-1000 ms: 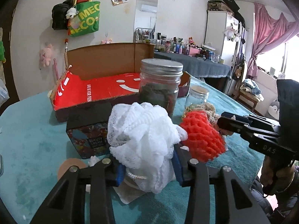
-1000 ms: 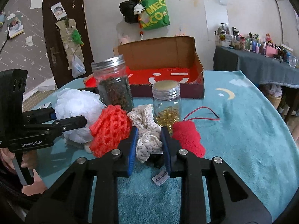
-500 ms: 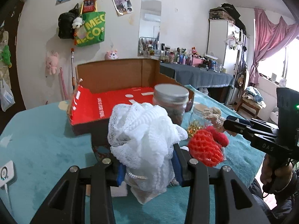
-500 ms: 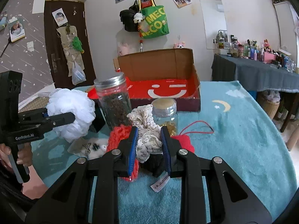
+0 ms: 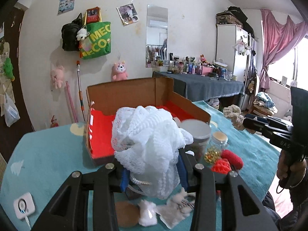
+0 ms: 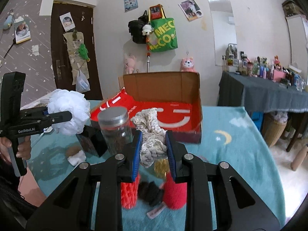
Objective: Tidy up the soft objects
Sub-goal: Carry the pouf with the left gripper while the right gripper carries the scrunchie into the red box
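Grippers both grip: my left gripper [image 5: 152, 175] clamps the white mesh pouf [image 5: 148, 140], right gripper [image 6: 153, 154] pinches the cream crochet piece [image 6: 151, 134], red box [image 6: 200, 104] far behind.

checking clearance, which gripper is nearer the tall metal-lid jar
Right. The right gripper hangs beside the tall jar, just right of it. The left gripper is off to its left.

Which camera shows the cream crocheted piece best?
The right wrist view: the cream crocheted piece sits centred, clamped in the right gripper. The left wrist view shows it only small, at the right edge.
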The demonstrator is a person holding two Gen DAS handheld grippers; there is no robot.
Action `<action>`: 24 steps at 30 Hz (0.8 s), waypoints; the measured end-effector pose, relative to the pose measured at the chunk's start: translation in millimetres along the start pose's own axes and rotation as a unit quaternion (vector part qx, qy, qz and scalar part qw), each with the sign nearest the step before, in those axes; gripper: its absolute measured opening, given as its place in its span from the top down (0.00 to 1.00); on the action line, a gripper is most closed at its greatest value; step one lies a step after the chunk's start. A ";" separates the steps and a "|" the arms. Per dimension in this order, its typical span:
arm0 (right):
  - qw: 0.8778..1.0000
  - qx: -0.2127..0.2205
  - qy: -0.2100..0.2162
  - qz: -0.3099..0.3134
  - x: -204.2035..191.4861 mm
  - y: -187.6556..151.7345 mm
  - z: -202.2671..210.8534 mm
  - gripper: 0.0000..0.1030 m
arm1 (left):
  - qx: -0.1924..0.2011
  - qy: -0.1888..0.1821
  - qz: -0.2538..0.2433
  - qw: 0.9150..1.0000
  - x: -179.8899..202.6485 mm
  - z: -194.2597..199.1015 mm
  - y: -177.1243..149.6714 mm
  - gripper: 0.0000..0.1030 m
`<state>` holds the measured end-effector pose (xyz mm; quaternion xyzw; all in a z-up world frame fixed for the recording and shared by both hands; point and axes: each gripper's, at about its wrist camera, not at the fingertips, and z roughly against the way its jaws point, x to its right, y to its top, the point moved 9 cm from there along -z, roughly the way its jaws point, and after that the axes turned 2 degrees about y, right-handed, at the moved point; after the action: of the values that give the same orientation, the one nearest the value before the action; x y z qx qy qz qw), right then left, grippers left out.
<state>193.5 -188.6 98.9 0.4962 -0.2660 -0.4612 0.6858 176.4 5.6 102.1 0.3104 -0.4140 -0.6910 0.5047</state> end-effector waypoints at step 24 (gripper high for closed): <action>0.993 -0.097 0.032 0.058 18.1 88.5 -116.7 0.77 | -0.073 -0.039 -0.052 0.995 -15.9 -93.0 72.4 0.58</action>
<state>329.9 -146.8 136.4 0.4256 -0.2261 -0.4284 0.7643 291.9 -14.0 123.2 0.2668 -0.3653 -0.7563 0.4726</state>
